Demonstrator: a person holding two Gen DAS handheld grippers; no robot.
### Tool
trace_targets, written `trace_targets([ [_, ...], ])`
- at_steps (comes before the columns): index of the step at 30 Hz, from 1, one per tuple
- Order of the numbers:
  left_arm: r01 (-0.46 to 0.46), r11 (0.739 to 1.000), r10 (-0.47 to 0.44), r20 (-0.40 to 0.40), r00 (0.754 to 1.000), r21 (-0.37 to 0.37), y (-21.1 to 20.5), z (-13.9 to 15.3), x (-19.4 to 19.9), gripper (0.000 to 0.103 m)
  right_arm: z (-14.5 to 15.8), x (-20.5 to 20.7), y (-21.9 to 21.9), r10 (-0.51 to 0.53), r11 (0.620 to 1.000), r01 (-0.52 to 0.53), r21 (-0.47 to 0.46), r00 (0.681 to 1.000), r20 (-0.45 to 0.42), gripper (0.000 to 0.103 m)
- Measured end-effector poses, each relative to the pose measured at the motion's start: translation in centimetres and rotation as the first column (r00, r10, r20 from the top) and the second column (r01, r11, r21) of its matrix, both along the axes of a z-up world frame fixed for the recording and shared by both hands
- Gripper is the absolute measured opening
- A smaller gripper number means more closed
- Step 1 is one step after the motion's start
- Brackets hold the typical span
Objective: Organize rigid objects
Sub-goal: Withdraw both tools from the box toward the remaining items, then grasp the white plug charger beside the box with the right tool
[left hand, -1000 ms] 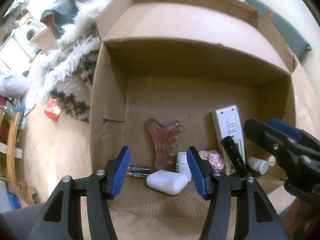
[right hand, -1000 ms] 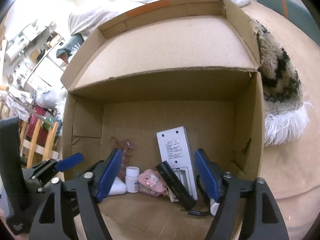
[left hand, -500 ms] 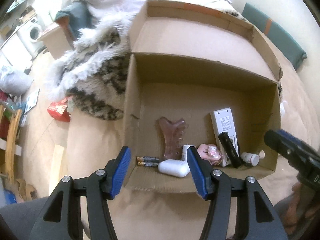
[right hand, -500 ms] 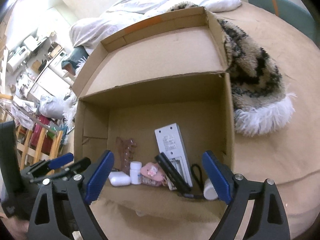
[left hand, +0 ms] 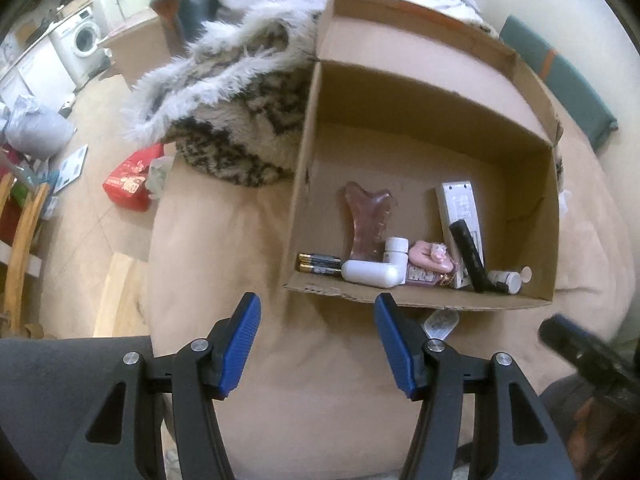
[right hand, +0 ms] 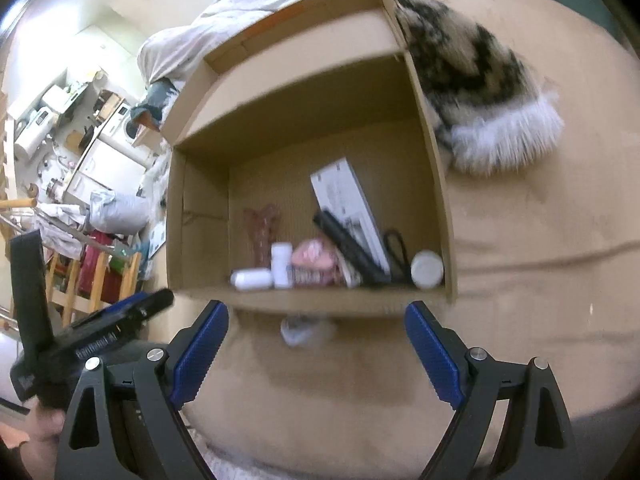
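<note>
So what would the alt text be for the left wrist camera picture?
An open cardboard box lies on a beige bed, with small items lined along its near wall: batteries, a white case, a pink comb, a remote and a black tube. The left gripper hangs open and empty in front, outside the box.

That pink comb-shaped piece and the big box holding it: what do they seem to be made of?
The pink comb-shaped piece looks like polished stone or resin: translucent, glossy, with smooth rounded teeth; which of the two I cannot tell. The box is plain brown corrugated cardboard, matte, with a ragged torn front edge and creased walls.
</note>
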State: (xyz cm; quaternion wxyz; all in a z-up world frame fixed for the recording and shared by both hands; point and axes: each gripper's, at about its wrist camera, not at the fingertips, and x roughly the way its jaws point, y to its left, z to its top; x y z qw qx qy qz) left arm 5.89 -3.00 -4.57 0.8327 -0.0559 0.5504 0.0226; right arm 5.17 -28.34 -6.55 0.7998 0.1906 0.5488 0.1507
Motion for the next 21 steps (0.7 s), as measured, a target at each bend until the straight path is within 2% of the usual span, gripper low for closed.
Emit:
trace_targets([
  [3, -0.027, 1.0, 0.027, 0.005, 1.0, 0.01, 0.8, -0.3, -0.7, 0.06, -0.9, -0.5, 0.0, -0.013, 1.0, 0.013, -0.001, 0.999, -0.043, 0.096],
  [7, -0.055, 0.998, 0.054, -0.02, 0.998, -0.024, 1.7, -1.3, -1.1, 0.06, -2.1, -0.3, 0.8, -0.013, 0.999, 0.009, -0.043, 0.996, -0.084, 0.096],
  [10, -0.061, 0.998, 0.06, -0.018, 0.998, -0.03, 1.7, -1.4, -0.9, 0.06, -3.8, 0.1, 2.4, 0.044, 0.997, -0.052, -0.056, 0.989, -0.144, 0.096],
  [11, -0.066, 0.997, 0.065, -0.018, 0.998, -0.034, 1.7, -1.4, -0.9, 0.06, -4.6, 0.4, 3.5, 0.088, 0.991, -0.104, -0.083, 0.981, -0.174, 0.096],
  [14, -0.079, 0.996, 0.077, -0.034, 0.996, -0.05, 1.5, -1.6, -0.7, 0.06, -6.0, 0.9, 6.4, 0.172, 0.952, -0.211, -0.223, 0.969, -0.18, 0.096],
  [17, -0.071, 0.994, 0.067, -0.055, 0.996, -0.082, 1.4, -2.0, -0.7, 0.06, -6.8, 1.5, 8.9, 0.256, 0.92, -0.289, -0.265, 0.954, -0.154, 0.095],
  [19, -0.067, 0.995, 0.062, -0.061, 0.996, -0.077, 1.5, -2.0, -0.8, 0.06, -7.4, 1.8, 10.5, 0.314, 0.891, -0.342, -0.299, 0.939, -0.139, 0.095],
  [21, -0.057, 0.996, 0.053, -0.058, 0.997, -0.069, 1.6, -2.0, -0.9, 0.06, -8.1, 2.1, 11.8, 0.366, 0.861, -0.388, -0.327, 0.921, -0.129, 0.084],
])
